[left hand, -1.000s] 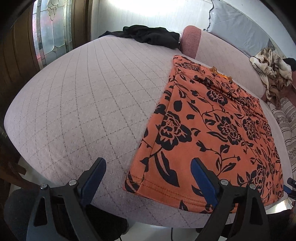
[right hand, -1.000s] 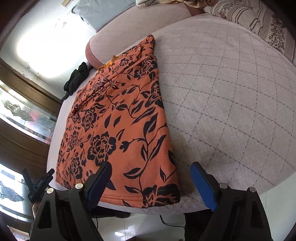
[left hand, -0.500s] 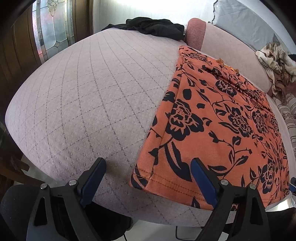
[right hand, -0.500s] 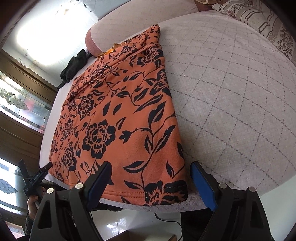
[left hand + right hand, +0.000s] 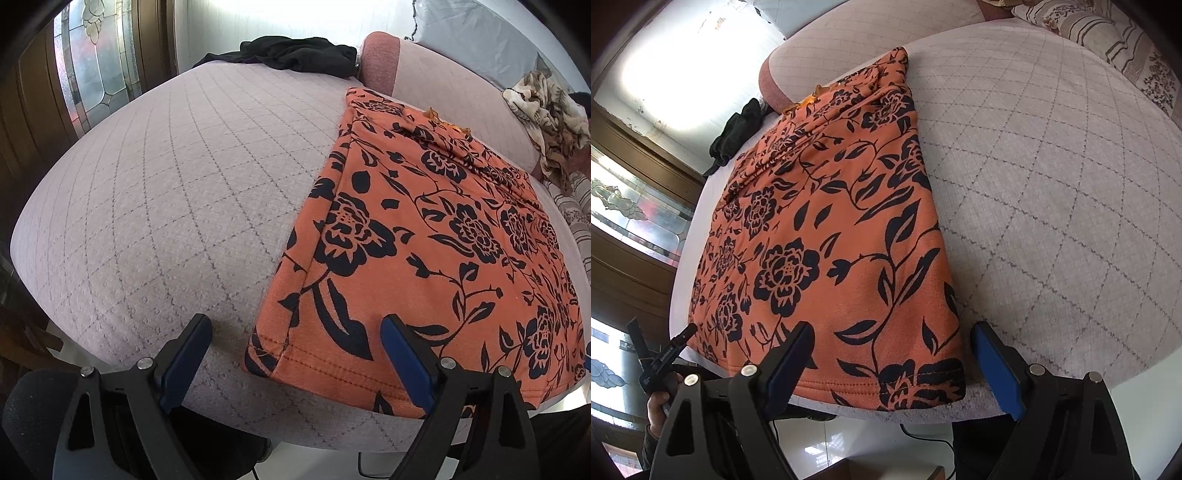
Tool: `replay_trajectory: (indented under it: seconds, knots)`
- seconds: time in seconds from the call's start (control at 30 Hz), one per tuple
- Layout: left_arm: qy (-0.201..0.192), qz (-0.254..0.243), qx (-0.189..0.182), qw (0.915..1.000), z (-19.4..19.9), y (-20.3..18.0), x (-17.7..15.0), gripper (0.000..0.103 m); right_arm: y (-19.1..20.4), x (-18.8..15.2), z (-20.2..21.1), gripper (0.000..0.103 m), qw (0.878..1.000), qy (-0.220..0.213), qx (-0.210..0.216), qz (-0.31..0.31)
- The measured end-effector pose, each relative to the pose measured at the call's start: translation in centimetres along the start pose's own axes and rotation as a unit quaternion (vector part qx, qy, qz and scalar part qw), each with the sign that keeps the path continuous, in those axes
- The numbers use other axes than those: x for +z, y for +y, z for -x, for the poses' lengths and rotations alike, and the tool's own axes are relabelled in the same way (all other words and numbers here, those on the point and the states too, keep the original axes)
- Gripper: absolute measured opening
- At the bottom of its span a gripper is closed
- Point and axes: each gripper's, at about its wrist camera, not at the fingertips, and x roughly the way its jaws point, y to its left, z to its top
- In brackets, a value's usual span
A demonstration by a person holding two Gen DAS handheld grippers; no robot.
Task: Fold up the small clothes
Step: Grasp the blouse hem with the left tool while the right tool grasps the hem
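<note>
An orange garment with a black flower print (image 5: 424, 236) lies flat on the quilted grey bed (image 5: 166, 184); its hem hangs at the near edge. It also shows in the right wrist view (image 5: 827, 240). My left gripper (image 5: 295, 354) is open, its jaws astride the garment's near left corner, just short of the hem. My right gripper (image 5: 890, 363) is open, its jaws astride the near right corner. Neither holds anything. The left gripper (image 5: 659, 358) shows at the far left of the right wrist view.
A black garment (image 5: 291, 55) lies at the bed's far end by a pink cushion (image 5: 376, 59). A patterned cloth heap (image 5: 546, 114) and striped bedding (image 5: 1108, 40) lie at the right. A stained-glass door (image 5: 92, 70) stands at the left.
Both grippers have moved forward towards the hem; the garment's near corners now sit between the open jaws. The garment itself has not moved.
</note>
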Motion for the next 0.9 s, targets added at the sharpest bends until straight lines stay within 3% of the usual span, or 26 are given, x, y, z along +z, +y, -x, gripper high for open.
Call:
replay_trajectory:
  seconds: [0.3, 0.37, 0.43, 0.47, 0.5, 0.53, 0.57, 0.6, 0.7, 0.77, 0.9]
  knots:
    - [0.0, -0.004, 0.0, 1.0, -0.2, -0.3, 0.0, 0.092, -0.2, -0.1, 0.1, 0.088, 1.0, -0.004, -0.003, -0.007]
    - [-0.001, -0.01, -0.001, 1.0, -0.1, -0.5, 0.0, 0.087, -0.2, -0.1, 0.2, 0.088, 1.0, -0.003, -0.002, -0.006]
    - [-0.003, -0.022, -0.001, 0.9998, 0.0, -0.9, 0.0, 0.073, -0.2, -0.2, 0.2, 0.087, 1.0, -0.001, -0.003, -0.005]
    - [-0.004, -0.029, -0.004, 0.9996, 0.1, -1.1, -0.1, 0.068, -0.2, -0.2, 0.2, 0.079, 1.0, 0.0, -0.005, -0.004]
    - [-0.006, -0.037, -0.005, 0.9993, 0.3, -1.4, -0.1, 0.055, -0.2, -0.2, 0.2, 0.073, 1.0, 0.0, -0.011, -0.004]
    - [-0.008, -0.044, -0.006, 0.999, 0.4, -1.6, -0.1, 0.042, -0.2, -0.3, 0.3, 0.059, 1.0, 0.0, -0.015, -0.006]
    - [-0.008, -0.049, -0.008, 0.9987, 0.5, -1.8, -0.1, 0.036, -0.4, -0.3, 0.3, 0.046, 1.0, 0.0, -0.017, -0.01]
    - [-0.008, -0.052, -0.009, 0.9986, 0.4, -1.9, -0.1, 0.031, -0.5, -0.2, 0.3, 0.044, 1.0, 0.001, -0.019, -0.013]
    - [-0.009, -0.057, -0.004, 0.9983, 0.4, -2.1, -0.1, 0.031, -0.7, -0.1, 0.2, 0.046, 1.0, 0.003, -0.02, -0.02]
    - [-0.011, -0.059, -0.003, 0.9982, 0.5, -2.1, -0.2, 0.031, -0.6, -0.1, 0.2, 0.058, 1.0, 0.001, -0.011, -0.021]
    - [-0.008, -0.052, -0.01, 0.9985, 0.5, -1.9, -0.1, 0.031, 0.0, -0.1, -0.1, 0.063, 1.0, 0.004, -0.019, -0.007]
